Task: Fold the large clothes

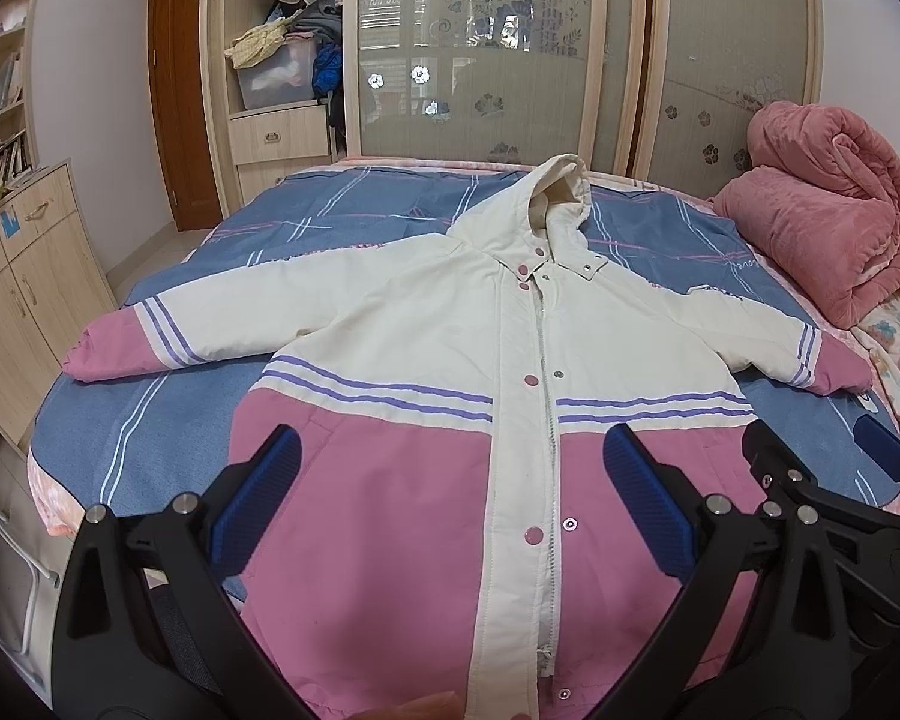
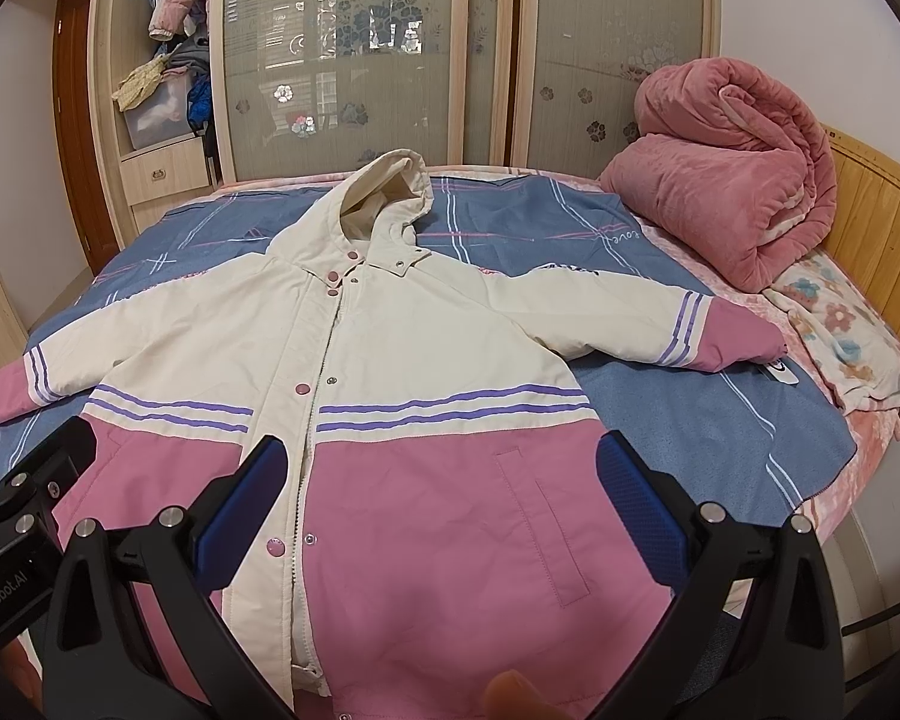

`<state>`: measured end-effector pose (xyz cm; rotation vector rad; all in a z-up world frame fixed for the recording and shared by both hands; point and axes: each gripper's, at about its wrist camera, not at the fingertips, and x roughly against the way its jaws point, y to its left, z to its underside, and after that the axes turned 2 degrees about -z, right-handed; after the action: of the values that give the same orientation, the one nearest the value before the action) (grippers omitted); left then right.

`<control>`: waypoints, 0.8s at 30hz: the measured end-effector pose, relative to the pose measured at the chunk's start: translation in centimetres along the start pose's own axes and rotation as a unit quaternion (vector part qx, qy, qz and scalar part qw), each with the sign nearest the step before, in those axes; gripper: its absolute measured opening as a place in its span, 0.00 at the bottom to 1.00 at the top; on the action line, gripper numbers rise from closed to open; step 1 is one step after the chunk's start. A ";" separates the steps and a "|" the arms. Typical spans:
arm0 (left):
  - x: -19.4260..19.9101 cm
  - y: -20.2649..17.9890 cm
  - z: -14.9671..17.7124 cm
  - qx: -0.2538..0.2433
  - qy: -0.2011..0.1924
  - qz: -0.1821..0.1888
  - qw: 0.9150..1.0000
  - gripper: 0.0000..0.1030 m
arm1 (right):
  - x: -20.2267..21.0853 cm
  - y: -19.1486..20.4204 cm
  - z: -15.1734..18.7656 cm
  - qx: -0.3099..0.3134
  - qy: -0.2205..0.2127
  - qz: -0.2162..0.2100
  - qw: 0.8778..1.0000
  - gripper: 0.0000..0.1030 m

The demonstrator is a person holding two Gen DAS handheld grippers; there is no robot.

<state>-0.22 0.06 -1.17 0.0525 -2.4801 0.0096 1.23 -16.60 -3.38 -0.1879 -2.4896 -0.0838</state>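
Cream and pink hooded jacket spread flat on bed, front up, sleeves out, mid-frame, left gripper released above lower hem, right gripper released likewise, rolled pink blanket upper right.

It was a home bedroom: a bed under a blue sheet, a rolled pink quilt, a sliding-door wardrobe with clothes hanging inside, and a wooden door.
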 end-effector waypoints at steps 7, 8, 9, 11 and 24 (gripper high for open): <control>-0.3 0.2 0.5 0.002 0.003 -0.001 1.000 0.98 | -0.1 -0.1 0.2 0.000 0.002 -0.001 1.000 0.99; -0.2 0.2 0.5 0.002 0.004 -0.001 1.000 0.98 | -0.1 -0.2 0.2 0.000 0.002 -0.001 1.000 0.99; -0.2 0.2 0.6 0.002 0.004 -0.001 1.000 0.98 | -0.3 -0.3 0.0 0.000 0.003 0.000 1.000 0.99; -0.2 0.1 0.7 0.002 0.005 -0.001 1.000 0.98 | -0.3 -0.3 0.1 0.000 0.003 0.000 1.000 0.99; -3.4 5.0 3.7 -0.002 0.105 -0.024 0.994 0.98 | -1.5 -1.5 0.9 -0.014 0.016 -0.014 1.000 0.99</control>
<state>0.03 5.13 -6.13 0.1051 -2.2677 -0.0107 1.61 -18.16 -5.06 -0.1616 -2.4597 -0.1335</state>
